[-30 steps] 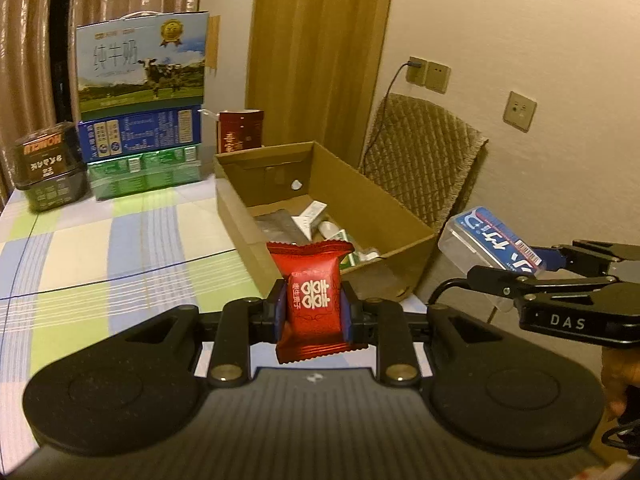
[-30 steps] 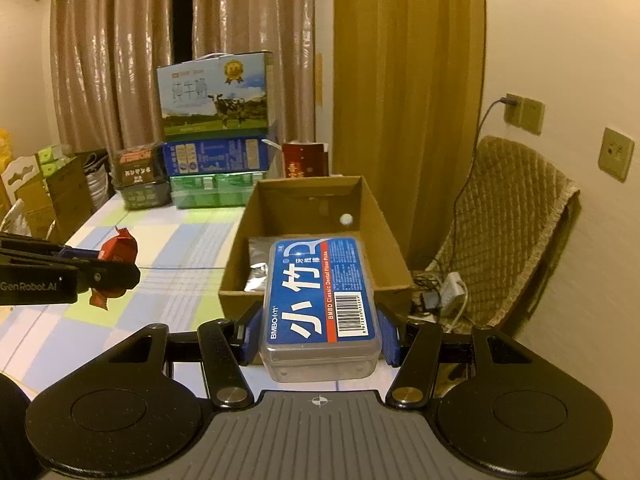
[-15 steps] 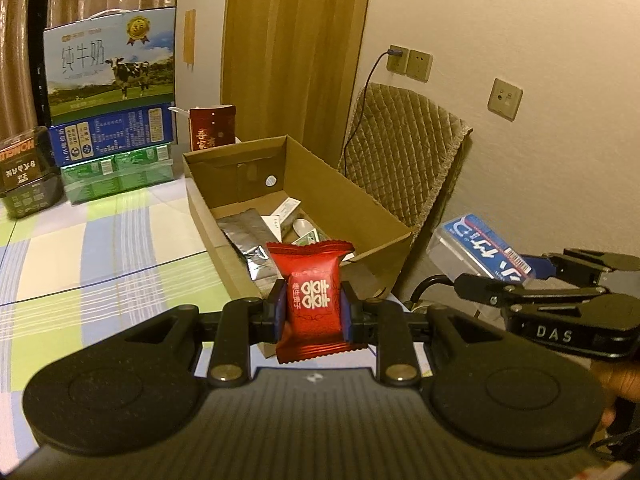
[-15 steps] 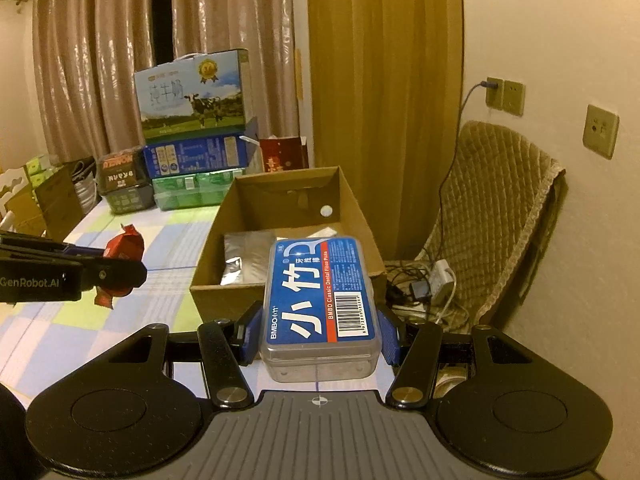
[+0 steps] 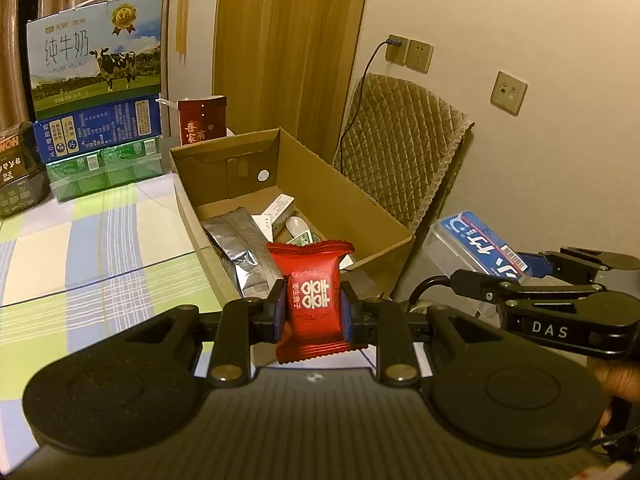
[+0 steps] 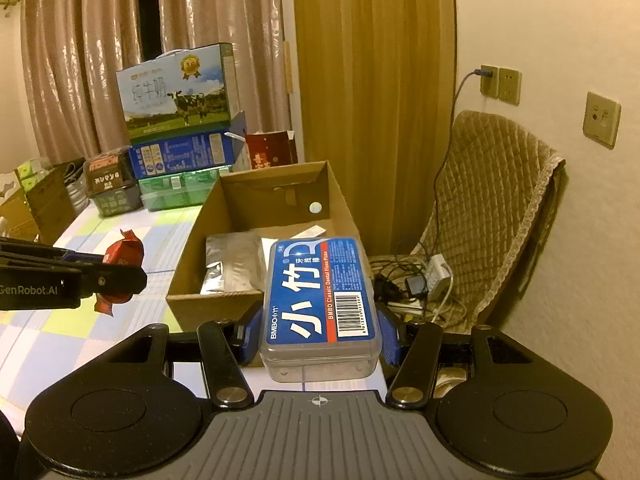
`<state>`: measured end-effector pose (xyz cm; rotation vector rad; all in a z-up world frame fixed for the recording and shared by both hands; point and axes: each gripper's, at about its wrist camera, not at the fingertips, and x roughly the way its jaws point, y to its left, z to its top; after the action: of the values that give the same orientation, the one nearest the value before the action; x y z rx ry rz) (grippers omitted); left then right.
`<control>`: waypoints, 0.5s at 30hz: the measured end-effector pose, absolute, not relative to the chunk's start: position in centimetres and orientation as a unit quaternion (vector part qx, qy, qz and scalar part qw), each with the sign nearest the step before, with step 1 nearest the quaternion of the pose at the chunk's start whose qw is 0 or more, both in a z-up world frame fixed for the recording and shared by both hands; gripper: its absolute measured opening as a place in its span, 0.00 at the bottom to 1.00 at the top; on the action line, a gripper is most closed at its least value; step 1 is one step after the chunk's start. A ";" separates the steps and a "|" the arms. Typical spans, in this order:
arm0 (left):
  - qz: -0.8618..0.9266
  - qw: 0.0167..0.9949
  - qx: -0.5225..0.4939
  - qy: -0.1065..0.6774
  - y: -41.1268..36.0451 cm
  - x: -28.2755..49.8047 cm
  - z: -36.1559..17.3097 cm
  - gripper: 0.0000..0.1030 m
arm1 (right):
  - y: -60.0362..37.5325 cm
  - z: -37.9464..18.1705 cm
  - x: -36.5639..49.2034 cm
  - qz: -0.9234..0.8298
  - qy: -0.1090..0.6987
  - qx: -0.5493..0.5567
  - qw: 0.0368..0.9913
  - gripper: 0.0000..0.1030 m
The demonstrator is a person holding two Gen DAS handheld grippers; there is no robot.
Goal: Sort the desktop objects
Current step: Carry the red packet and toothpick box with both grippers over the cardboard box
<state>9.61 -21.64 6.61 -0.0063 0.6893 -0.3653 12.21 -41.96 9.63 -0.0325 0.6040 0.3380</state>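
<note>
With both claws having closed in on the open brown cardboard box (image 5: 304,184) ahead, left gripper (image 5: 313,312) pinches the red foil candy packet (image 5: 310,300), right gripper (image 6: 319,334) the blue-labelled clear plastic floss box (image 6: 319,300); drop next.

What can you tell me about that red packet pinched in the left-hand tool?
The red packet is a small, glossy foil-like wrapper with crimped, serrated ends and a white double-happiness emblem. It stands upright, held off the table, pinched at its sides by the left gripper, whose jaws are shut on it. Nothing else touches it; the cardboard box sits just beyond.
</note>
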 end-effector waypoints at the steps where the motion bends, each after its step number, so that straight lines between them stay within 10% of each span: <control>1: -0.178 0.925 -0.003 0.336 -21.7 9.8 6.6 0.21 | -41.9 9.7 12.4 0.166 0.296 -0.016 0.941 0.52; 15: -0.178 0.922 -0.004 0.345 -22.0 12.6 6.2 0.21 | -40.9 9.9 15.5 0.173 0.295 -0.029 0.939 0.52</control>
<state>12.56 -22.01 6.18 -0.0090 0.7084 -0.3658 15.49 -40.93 9.87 -0.0594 0.6012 0.3523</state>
